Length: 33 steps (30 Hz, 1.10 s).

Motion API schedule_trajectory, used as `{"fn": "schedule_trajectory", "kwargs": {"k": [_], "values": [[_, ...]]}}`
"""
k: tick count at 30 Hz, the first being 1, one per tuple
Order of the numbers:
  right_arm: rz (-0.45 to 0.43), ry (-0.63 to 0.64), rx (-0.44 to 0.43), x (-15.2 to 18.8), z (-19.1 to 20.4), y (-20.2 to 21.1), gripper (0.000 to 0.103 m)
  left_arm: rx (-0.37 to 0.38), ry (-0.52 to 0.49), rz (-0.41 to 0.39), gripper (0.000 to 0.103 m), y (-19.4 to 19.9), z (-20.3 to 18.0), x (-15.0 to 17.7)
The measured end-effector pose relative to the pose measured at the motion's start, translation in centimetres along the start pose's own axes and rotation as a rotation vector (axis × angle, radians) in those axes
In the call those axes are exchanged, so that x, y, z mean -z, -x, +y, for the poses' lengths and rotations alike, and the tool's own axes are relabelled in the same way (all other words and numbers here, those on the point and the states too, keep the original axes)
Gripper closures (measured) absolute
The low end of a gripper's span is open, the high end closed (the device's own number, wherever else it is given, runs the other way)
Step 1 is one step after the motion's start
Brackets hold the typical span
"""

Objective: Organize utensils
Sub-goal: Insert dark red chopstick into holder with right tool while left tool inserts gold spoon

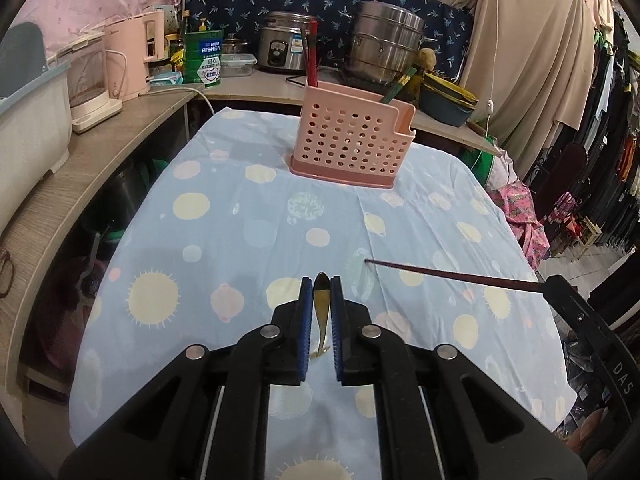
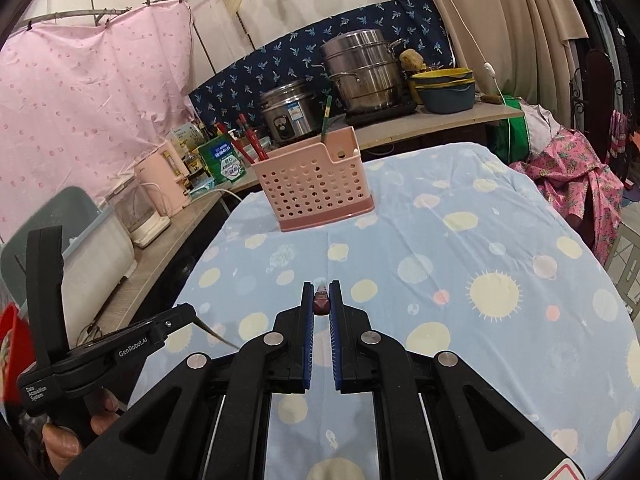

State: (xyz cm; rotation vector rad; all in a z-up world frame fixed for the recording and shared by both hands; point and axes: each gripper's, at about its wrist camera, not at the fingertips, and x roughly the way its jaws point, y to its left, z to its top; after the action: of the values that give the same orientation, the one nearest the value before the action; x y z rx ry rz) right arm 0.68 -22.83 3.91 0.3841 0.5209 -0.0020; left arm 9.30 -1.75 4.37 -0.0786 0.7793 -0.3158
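Caddy [image 1: 349, 142] ahead of both grippers, well apart. Left gripper [image 1: 321, 280] clamped on olive chopstick [image 1: 321, 312]; right gripper [image 2: 321, 285] clamped on red chopstick [image 2: 321, 303], axis pointing toward caddy. Neither clearly nearer.

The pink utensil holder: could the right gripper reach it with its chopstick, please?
Probably yes: the right gripper, shut on a dark red chopstick, faces the pink utensil holder across bare tablecloth.
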Motion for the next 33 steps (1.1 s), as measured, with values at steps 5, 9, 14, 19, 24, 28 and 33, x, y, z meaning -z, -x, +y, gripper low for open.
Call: {"fn": "schedule_trajectory", "kwargs": {"k": [5,9,14,19,24,28,33], "values": [[-0.047,0.000,-0.010,-2.2,0.1,0.3,0.095,0.010,0.001,-0.015,0.102,0.0,-0.2,-1.6],[-0.071,0.006,-0.015,-3.6,0.3,0.3,0.095,0.013,-0.003,-0.029,0.102,0.0,-0.1,-2.9],[-0.081,-0.004,-0.036,-5.1,0.2,0.0,0.095,0.021,-0.006,-0.033,0.102,0.0,0.0,-4.5],[-0.113,-0.002,-0.041,-7.6,0.1,-0.5,0.095,0.035,-0.011,-0.034,0.102,-0.2,-0.1,-6.9],[-0.178,0.004,-0.038,-11.7,0.1,-1.0,0.095,0.033,-0.033,-0.079,0.102,-0.1,-0.6,-10.7],[-0.223,-0.004,-0.046,-15.4,0.1,-2.0,0.095,0.034,-0.033,-0.122,0.102,-0.3,-1.0,-14.2],[-0.284,-0.024,-0.057,-20.1,0.4,-3.9,0.095,0.049,-0.029,-0.175,0.102,-1.0,-1.8,-18.7]]}}
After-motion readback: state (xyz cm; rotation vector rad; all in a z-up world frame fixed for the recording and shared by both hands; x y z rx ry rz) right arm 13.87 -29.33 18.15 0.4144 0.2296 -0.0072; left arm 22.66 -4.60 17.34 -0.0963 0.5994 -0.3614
